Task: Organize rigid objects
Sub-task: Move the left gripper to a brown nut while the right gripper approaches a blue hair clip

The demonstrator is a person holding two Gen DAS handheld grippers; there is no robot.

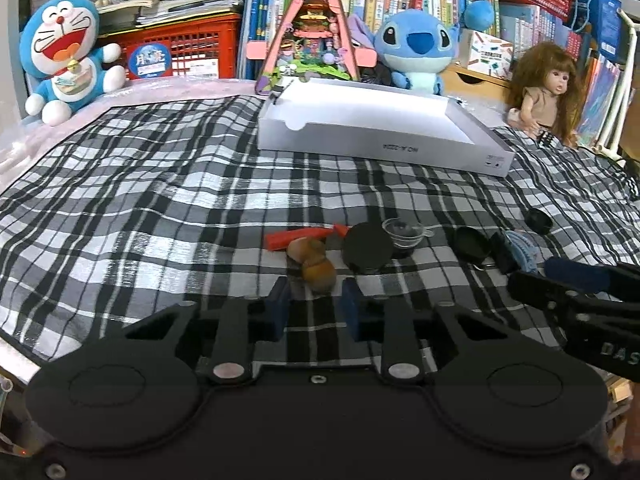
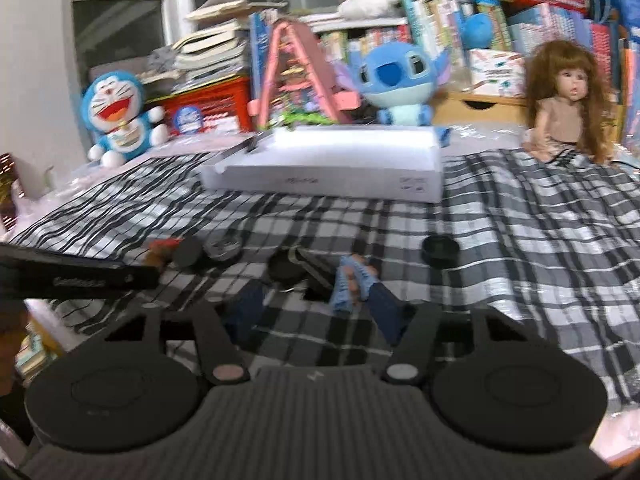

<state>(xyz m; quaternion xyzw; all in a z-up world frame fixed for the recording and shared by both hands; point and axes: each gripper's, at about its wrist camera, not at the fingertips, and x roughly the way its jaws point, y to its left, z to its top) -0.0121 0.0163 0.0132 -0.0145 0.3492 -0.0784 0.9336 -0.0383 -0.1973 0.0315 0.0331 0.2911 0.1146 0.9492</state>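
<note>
A brown gourd-shaped piece [image 1: 316, 266] lies on the checked cloth [image 1: 160, 200], its near end between the blue pads of my left gripper [image 1: 315, 302]. The pads stand a little apart from it on both sides, so the gripper is open. Behind the gourd lie a red piece [image 1: 298, 236], a black round lid [image 1: 368, 246] and a small clear cup [image 1: 404, 232]. My right gripper [image 2: 316, 306] is open, blurred, with a light blue comb-like piece [image 2: 348, 284] between its fingers, close to the right finger [image 2: 386, 310]. Whether that finger touches it I cannot tell.
A shallow white box [image 1: 384, 128] stands open at the back of the cloth. A black disc [image 1: 472, 242] and a black cap [image 1: 538, 220] lie to the right. Plush toys [image 1: 64, 56], a doll [image 1: 548, 92], a red crate and books line the far edge.
</note>
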